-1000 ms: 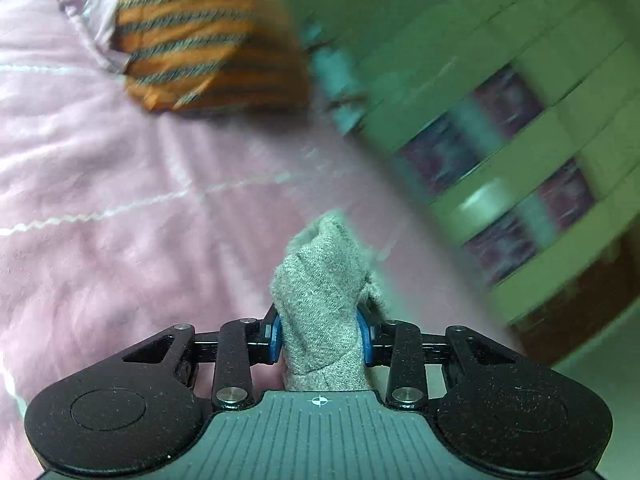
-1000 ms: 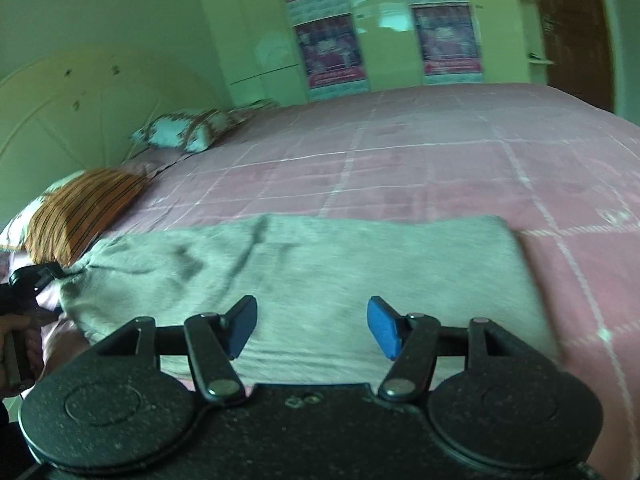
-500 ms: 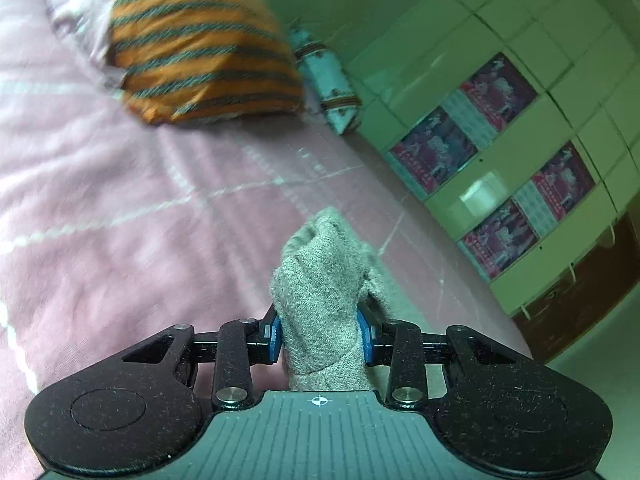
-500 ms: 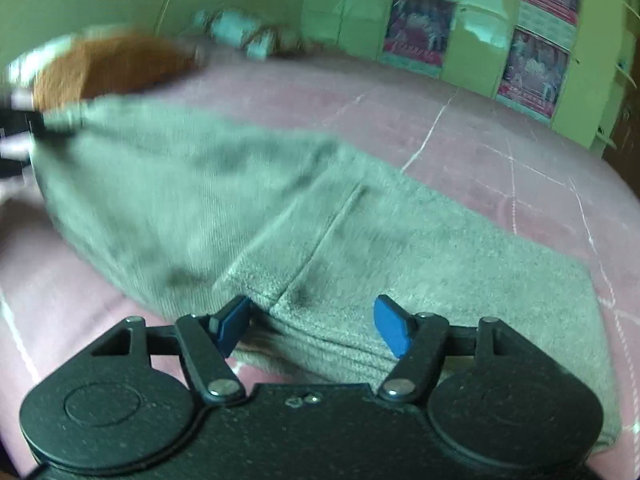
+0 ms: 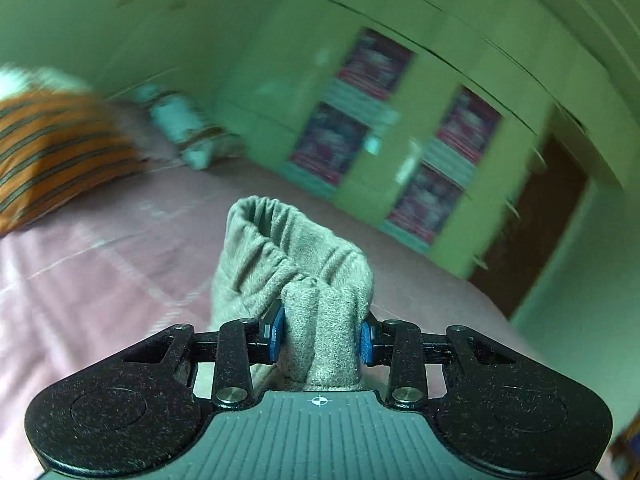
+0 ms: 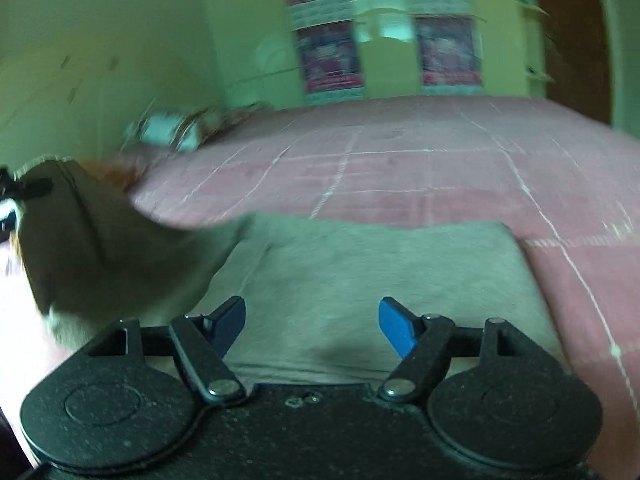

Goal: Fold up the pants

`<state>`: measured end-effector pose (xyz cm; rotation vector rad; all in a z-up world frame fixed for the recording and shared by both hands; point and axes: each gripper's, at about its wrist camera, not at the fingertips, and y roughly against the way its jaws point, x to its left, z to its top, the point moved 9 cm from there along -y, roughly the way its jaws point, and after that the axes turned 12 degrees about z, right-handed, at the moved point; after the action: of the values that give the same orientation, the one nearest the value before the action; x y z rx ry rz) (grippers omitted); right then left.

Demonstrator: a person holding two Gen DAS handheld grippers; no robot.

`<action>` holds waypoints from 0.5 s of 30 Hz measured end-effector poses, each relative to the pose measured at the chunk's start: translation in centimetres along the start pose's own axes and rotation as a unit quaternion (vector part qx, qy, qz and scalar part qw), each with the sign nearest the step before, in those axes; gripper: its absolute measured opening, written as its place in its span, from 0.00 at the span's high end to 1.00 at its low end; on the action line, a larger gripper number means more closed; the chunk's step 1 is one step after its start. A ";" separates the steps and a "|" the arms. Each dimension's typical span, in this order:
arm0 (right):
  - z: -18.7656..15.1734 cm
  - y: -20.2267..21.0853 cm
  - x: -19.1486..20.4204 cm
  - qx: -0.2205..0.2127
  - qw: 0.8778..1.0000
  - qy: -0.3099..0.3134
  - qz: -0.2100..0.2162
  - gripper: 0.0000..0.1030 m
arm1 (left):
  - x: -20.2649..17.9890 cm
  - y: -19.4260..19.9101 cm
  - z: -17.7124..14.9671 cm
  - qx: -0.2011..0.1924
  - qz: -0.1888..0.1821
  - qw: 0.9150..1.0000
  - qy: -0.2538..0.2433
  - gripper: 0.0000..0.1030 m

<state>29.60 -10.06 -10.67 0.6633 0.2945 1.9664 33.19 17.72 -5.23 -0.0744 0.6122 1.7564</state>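
Left gripper (image 5: pixel 320 334) pinches a bunched fold of the grey pants (image 5: pixel 296 264) between its blue pads (image 5: pixel 277 330); gathered waistband stands up above the jaws, clear of the pink bed (image 5: pixel 100 280); view blurred.

Right gripper (image 6: pixel 312 320) spread, jaws just been opening, nothing between the pads; it hovers over the pants (image 6: pixel 360 280). Pants lie flat on the bed (image 6: pixel 400 168) near its front edge; long axis runs left-right across the right-wrist view; right end square and flat; left end lifted and darker, rising toward the left gripper (image 6: pixel 16 190) at the frame's left edge.

Striped orange pillow (image 5: pixel 52 152) at the bed's head; green wardrobe (image 5: pixel 400 120) behind.
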 end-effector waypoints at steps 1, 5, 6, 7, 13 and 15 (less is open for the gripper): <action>0.1 0.8 -1.2 -0.012 1.000 -0.018 -0.009 0.35 | -2.3 0.2 -0.3 0.001 -0.011 1.000 -0.020 0.65; 1.1 5.5 -6.2 -0.069 0.994 -0.077 -0.041 0.35 | -11.7 0.7 -2.4 0.009 -0.065 0.994 -0.084 0.65; 1.3 6.5 -7.3 -0.079 0.992 -0.087 -0.047 0.35 | -14.3 0.7 -3.5 0.016 -0.078 0.991 -0.106 0.65; 1.5 7.7 -8.5 -0.090 0.990 -0.098 -0.053 0.35 | -17.0 0.7 -4.9 0.024 -0.090 0.987 -0.128 0.65; 1.7 13.3 -16.3 -0.140 0.970 -0.173 -0.098 0.31 | -29.1 2.6 -15.2 0.080 -0.180 0.956 -0.216 0.18; 1.2 14.1 -17.9 -0.143 0.967 -0.192 -0.092 0.31 | -28.9 3.5 -16.1 0.080 -0.155 0.956 -0.238 0.18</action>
<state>26.02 -32.51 -8.81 0.7780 -0.1591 1.6207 33.86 -15.54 -7.29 0.3411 0.3606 1.3480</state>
